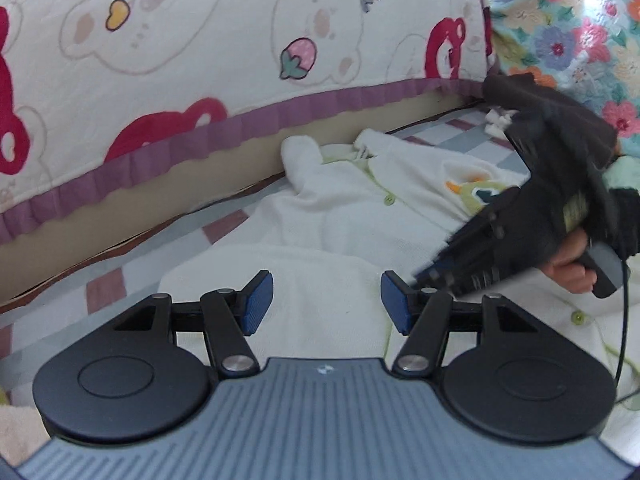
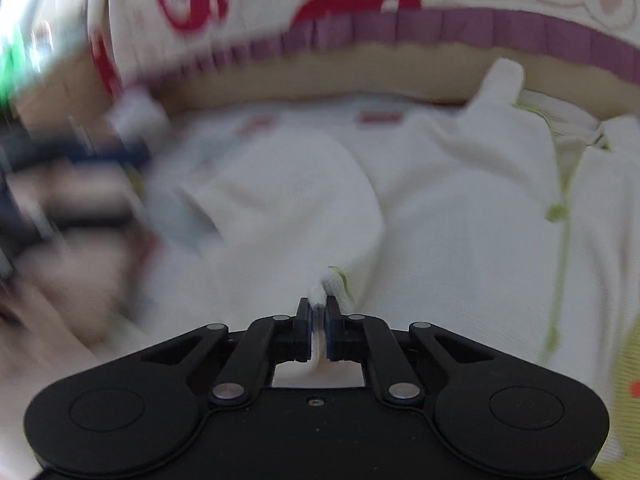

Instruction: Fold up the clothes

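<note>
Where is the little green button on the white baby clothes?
In the left wrist view, the green button sits up the middle of the white baby garment, just left of the cartoon patch and above the open left gripper.

- Pretty sure I'm working in someone's home here, a bedroom or kid's room by the look of it.
- Big quilted cover [image 1: 200,40] with cartoon bears, strawberries and a purple frill runs along the back.
- A flowery quilt [image 1: 560,20] sits off in the corner.
- The surface is a bed with a checked sheet [image 1: 108,280], and a small white baby garment [image 1: 320,220] with green buttons lies on it.
</note>
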{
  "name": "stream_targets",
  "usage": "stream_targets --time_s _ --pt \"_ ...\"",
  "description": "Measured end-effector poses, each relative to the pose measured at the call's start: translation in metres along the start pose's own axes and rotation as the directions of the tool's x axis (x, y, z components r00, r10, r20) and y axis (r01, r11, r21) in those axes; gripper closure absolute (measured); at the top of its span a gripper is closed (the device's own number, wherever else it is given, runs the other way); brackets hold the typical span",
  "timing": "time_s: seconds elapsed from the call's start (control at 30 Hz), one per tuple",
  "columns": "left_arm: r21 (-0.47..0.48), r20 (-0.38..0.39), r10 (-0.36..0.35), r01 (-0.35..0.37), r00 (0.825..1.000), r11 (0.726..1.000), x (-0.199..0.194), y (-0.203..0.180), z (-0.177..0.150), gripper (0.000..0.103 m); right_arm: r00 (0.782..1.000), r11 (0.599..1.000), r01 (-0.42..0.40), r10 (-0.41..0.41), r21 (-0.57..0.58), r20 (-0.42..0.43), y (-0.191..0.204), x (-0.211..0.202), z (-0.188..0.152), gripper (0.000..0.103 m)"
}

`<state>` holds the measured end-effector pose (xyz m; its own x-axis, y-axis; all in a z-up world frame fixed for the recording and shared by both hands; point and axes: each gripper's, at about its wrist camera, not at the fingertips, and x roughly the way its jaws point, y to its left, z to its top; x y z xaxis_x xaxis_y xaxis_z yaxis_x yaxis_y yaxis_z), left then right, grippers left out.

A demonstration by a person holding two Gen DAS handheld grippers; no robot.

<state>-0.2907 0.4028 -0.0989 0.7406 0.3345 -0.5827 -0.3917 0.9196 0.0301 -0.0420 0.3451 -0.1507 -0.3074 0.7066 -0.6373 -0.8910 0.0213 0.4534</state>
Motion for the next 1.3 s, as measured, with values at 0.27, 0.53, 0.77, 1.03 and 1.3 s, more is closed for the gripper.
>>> stream_targets --time_s 0.27,0.53,0.77,1.03,1.3 --pt "-0.151 0.108 -0.001 0.017 0.994 0.988 0.001 0.013 0.016 0.024 0.95 0.94 -0.297 0.273 0.17 0.153 0.016 -0.028 0.074 0.095" --pt "-0.211 0.005 0.136 -0.132 0.991 0.968 0.025 0.045 0.021 0.092 0.916 0.921 -0.369 0.339 0.122 0.214 0.042 -0.034 0.085 0.095" --pt "-0.015 -0.094 0.477 -0.48 0.874 0.877 0.014 0.126 0.043 0.095 0.993 0.997 0.02 -0.029 0.079 0.115 0.015 -0.012 0.062 0.084" --pt "0.025 -0.18 0.712 -0.72 0.679 0.693 0.016 0.234 0.039 0.096 0.996 0.999 0.031 -0.028 0.029 -0.082 0.046 0.064 0.027 0.053" --pt "-0.103 -0.197 0.767 -0.791 0.61 0.603 -0.014 0.269 0.029 0.096 0.968 0.964 0.204 -0.225 -0.17 -0.11 0.1 0.132 0.012 0.042"
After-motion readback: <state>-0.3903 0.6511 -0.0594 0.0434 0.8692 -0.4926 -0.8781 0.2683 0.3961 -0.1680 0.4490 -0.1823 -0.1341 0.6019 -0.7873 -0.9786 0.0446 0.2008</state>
